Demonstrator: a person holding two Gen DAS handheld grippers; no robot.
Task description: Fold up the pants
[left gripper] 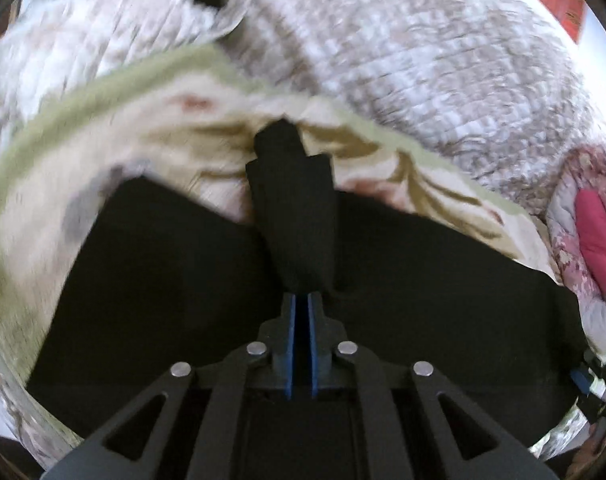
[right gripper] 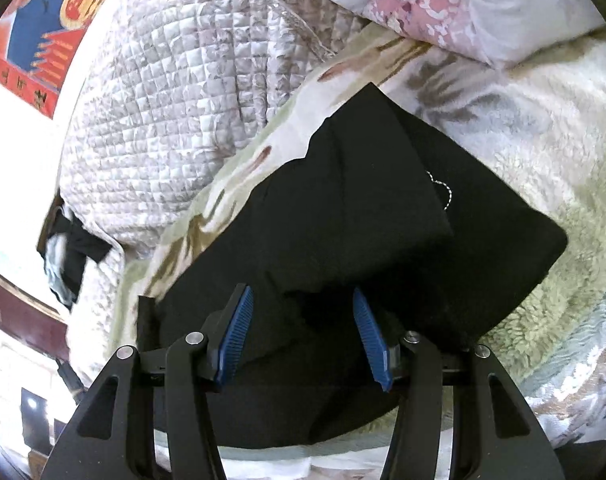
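Note:
Black pants (left gripper: 423,280) lie folded on a cream floral blanket (left gripper: 123,136) on the bed. My left gripper (left gripper: 301,300) is shut on a bunched strip of the black pants, which stands up from between its blue pads (left gripper: 289,332). In the right wrist view the pants (right gripper: 383,208) lie as a layered dark slab, one fold on top of another. My right gripper (right gripper: 301,300) is open and empty, just above the near edge of the pants, with its blue pads (right gripper: 237,332) spread wide on either side of the cloth.
A quilted grey-white bedspread (right gripper: 163,100) covers the bed beyond the blanket. A pink floral duvet (right gripper: 423,4) is piled at the far side; it also shows in the left wrist view (left gripper: 595,232). A red and blue poster (right gripper: 43,20) hangs on the wall. Dark clothing (right gripper: 71,256) lies by the bed edge.

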